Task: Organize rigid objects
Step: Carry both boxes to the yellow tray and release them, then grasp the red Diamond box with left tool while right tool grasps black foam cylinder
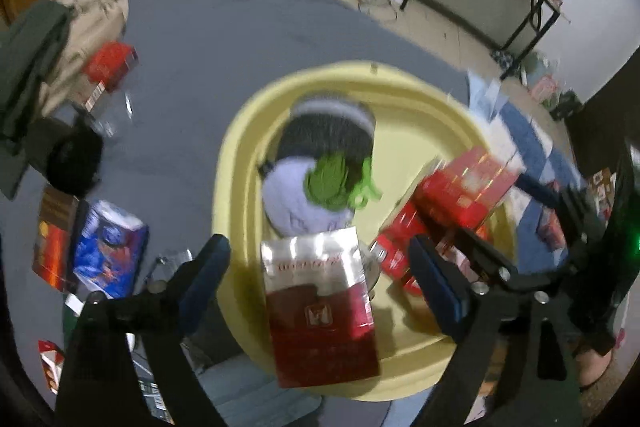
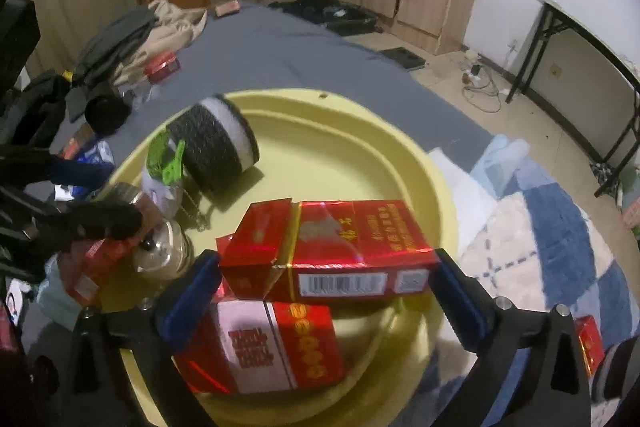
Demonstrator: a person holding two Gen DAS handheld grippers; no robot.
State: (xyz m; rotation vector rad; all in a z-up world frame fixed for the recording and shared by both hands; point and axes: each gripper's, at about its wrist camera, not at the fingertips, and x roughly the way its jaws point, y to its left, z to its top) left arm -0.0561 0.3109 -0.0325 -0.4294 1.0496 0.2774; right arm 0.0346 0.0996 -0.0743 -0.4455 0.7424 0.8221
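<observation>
A grey bed sheet (image 2: 280, 55) covers most of both views, with a heap of beige and dark green clothes (image 2: 132, 35) at its far left and a blue-and-white checked blanket (image 2: 552, 259) at the right. On the sheet sits a wide yellow basin (image 2: 360, 155), where the task's things are gathered. Inside it, toward the far side, a black wheel (image 2: 216, 147) with a white band lies on its side, touching a bright green plastic piece (image 2: 166, 163) and a pale lilac object (image 1: 292, 195) beside it. Nearer, a red cigarette box (image 2: 344, 251) with its lid end ajar rests tilted on top of a second red-and-white box (image 2: 272, 347) on the basin floor. The right gripper (image 2: 326, 291) has its jaws spread wide on either side of the upper box; its blue pads (image 2: 460, 295) stand just beside the box ends, and whether they touch is not clear. In the left wrist view, the left gripper (image 1: 320, 275) also has its jaws wide apart, and a silver-and-dark-red box (image 1: 320, 307) stands between the pads, clear of both, over the near rim of the basin. A small glass jar (image 2: 164, 251) sits in the basin near the left gripper. Outside the basin, a blue box (image 1: 108, 247) and another red box (image 1: 110, 65) lie on the sheet.
</observation>
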